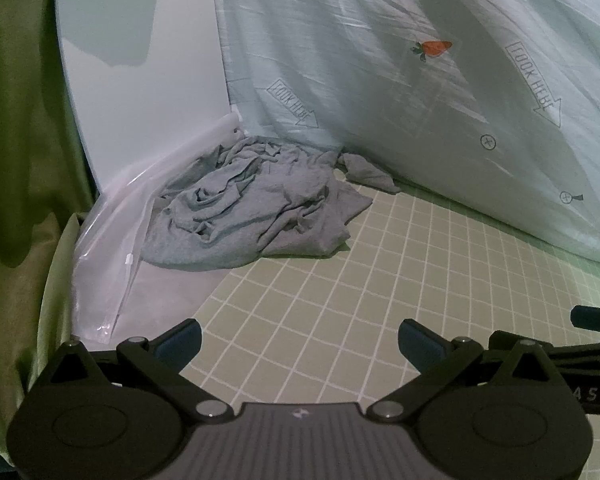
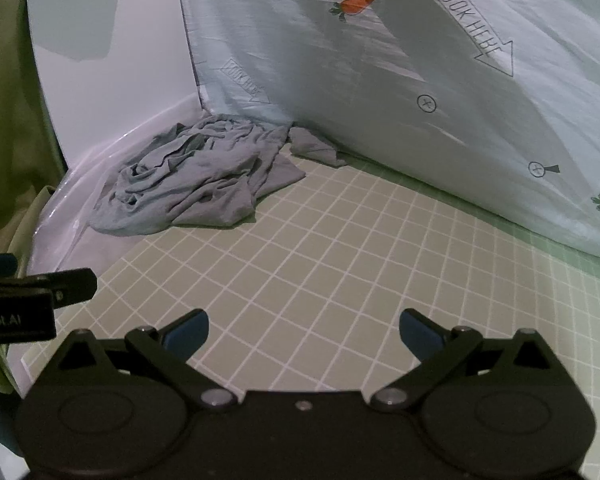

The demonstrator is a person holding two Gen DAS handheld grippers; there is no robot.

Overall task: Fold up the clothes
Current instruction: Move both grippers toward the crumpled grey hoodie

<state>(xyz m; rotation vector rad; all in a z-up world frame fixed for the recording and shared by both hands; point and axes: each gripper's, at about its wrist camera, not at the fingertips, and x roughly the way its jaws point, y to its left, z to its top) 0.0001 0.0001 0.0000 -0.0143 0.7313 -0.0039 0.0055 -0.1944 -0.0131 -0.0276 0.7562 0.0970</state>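
A crumpled grey garment (image 1: pixel 252 208) lies in a heap at the far left corner of the green grid mat (image 1: pixel 380 288), against the wall and the hanging sheet. It also shows in the right wrist view (image 2: pixel 196 176). My left gripper (image 1: pixel 300 344) is open and empty, low over the near part of the mat, well short of the garment. My right gripper (image 2: pixel 304 334) is open and empty, also over the near mat (image 2: pixel 340 260). The left gripper's body shows at the left edge of the right wrist view (image 2: pixel 32 296).
A pale blue sheet with carrot and arrow prints (image 1: pixel 420 80) hangs behind the mat. A white panel (image 1: pixel 140 60) stands at the back left. A clear plastic bag (image 1: pixel 108 248) lies left of the garment. Green cloth (image 1: pixel 16 160) drapes at the far left.
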